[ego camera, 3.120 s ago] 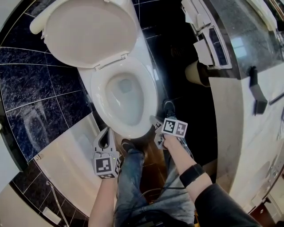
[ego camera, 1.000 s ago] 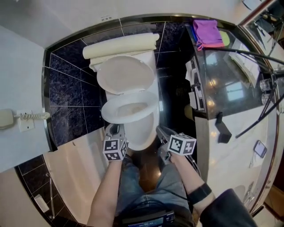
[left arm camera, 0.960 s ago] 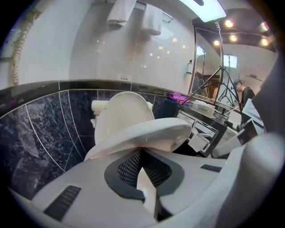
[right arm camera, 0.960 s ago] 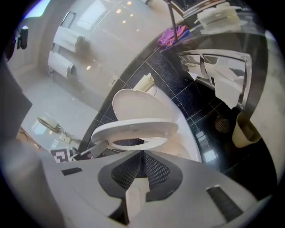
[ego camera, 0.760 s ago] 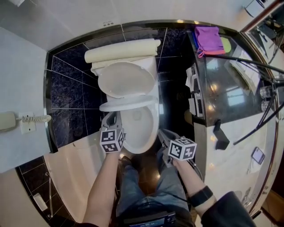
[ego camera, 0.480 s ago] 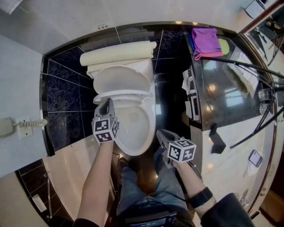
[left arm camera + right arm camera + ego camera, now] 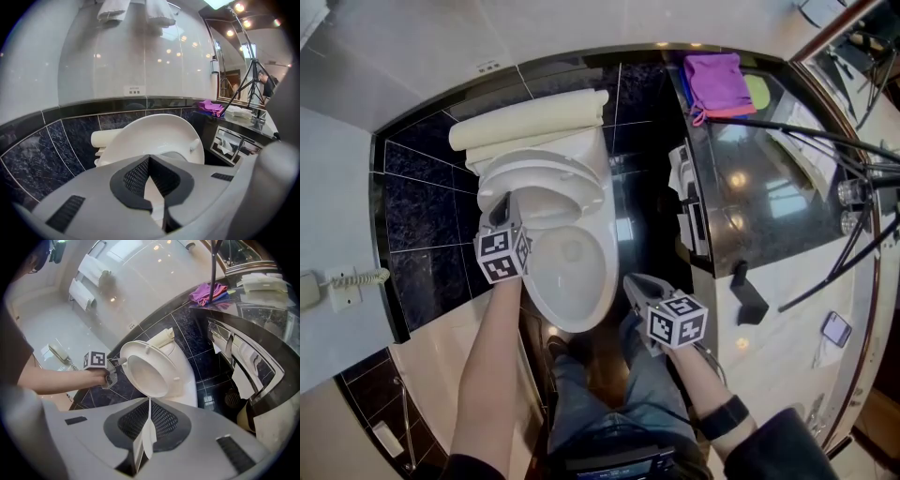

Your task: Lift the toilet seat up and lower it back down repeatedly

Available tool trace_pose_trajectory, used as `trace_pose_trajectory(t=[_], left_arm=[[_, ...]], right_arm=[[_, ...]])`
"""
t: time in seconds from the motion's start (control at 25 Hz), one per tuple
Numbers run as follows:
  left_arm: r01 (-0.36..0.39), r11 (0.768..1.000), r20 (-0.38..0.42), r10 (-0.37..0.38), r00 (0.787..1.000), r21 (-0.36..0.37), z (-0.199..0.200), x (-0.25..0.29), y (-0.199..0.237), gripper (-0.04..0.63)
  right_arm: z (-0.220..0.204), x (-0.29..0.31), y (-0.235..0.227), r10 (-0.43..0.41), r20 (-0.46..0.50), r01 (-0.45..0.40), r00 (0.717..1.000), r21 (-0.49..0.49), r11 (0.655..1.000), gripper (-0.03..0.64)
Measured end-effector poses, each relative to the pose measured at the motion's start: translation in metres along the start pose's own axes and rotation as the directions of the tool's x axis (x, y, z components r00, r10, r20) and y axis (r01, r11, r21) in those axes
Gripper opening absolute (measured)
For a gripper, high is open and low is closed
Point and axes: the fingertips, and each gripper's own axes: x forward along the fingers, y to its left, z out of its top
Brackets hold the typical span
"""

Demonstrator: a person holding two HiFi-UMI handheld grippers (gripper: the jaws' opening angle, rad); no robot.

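Note:
The white toilet seat (image 7: 546, 208) stands raised, close to the open lid in front of the tank (image 7: 530, 127). My left gripper (image 7: 499, 211) is at the seat's left rim with its jaws shut, tips against the rim. The right gripper view shows the left gripper (image 7: 118, 363) touching the tilted seat (image 7: 145, 369). In the left gripper view the seat's underside (image 7: 154, 136) fills the space beyond the left gripper (image 7: 150, 159). My right gripper (image 7: 633, 284) hangs right of the bowl (image 7: 539, 291); its jaws have just been closing, with nothing between them.
A dark counter (image 7: 769, 187) with a purple cloth (image 7: 717, 80) runs along the right. A paper holder (image 7: 689, 202) is on its side wall. A wall phone (image 7: 328, 286) hangs at left. The person's legs (image 7: 600, 394) stand before the bowl.
The seat has swung up from lying on the bowl to nearly upright. My left gripper went up and back toward the tank with it. The right gripper stayed beside the bowl.

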Motion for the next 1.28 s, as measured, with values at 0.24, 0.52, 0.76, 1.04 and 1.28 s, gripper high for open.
trace_pose_trajectory(t=[0.24,0.52,0.76,1.04,1.28], left_arm=[[0.02,1.0,-0.018,-0.02,1.0,0.017,-0.007,-0.028,-0.008,0.0],[0.056,0.998,-0.01,-0.055,0.998,0.029,0.001,-0.118,-0.018,0.0],[0.093,0.993,0.026,-0.095,0.995,0.068,0.014,-0.207,-0.021,0.0],[0.108,0.994,0.053,-0.109,0.993,0.023,0.014,-0.302,-0.013,0.0],[0.118,0.993,0.088,-0.117,0.989,-0.007,0.004,-0.356,-0.001,0.0]], right_arm=[[0.002,-0.004,0.007,-0.011,0.006,0.011,1.0,-0.034,0.999,0.029],[0.024,-0.026,0.047,-0.029,0.053,0.036,0.998,-0.137,0.99,0.029],[0.044,-0.053,0.087,-0.068,0.096,0.093,0.993,-0.281,0.955,0.029],[0.044,-0.09,0.13,-0.106,0.149,0.157,0.983,-0.389,0.908,0.029],[0.029,-0.128,0.14,-0.157,0.204,0.228,0.966,-0.396,0.889,0.029]])
